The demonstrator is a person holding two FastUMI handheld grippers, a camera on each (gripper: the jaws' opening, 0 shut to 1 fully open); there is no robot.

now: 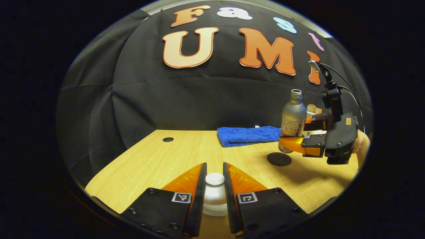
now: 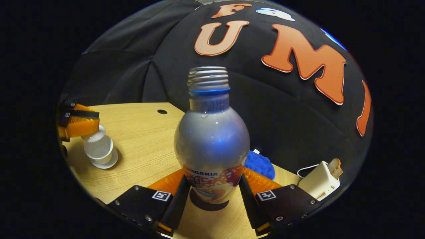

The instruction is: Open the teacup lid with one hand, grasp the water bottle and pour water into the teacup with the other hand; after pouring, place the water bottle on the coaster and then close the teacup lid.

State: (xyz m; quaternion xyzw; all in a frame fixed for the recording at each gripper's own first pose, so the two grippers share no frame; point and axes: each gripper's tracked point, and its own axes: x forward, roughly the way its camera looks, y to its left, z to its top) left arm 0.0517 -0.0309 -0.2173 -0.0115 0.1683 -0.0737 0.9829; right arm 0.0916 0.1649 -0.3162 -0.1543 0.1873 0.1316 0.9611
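Note:
My left gripper [image 1: 214,171] is shut on the knob of the white teacup lid [image 1: 214,179], which sits on or just over the white teacup [image 1: 215,200]. From the right gripper view, that left gripper [image 2: 79,127] holds the lid [image 2: 95,135] over the cup [image 2: 98,148] on its saucer [image 2: 111,162]. My right gripper [image 2: 214,172] is shut on the lower body of an uncapped silver water bottle [image 2: 212,139]. The bottle stands upright just above the round black coaster [image 2: 207,205]. In the left gripper view, the bottle [image 1: 293,116], right gripper [image 1: 294,144] and coaster [image 1: 279,159] lie far right.
A folded blue towel [image 1: 249,135] lies at the back of the wooden table [image 1: 159,159]. A white toaster [image 2: 320,181] with a bread slice stands at the right. A cable hole [image 1: 168,139] is at the back left. A hand [image 1: 363,144] holds the right gripper.

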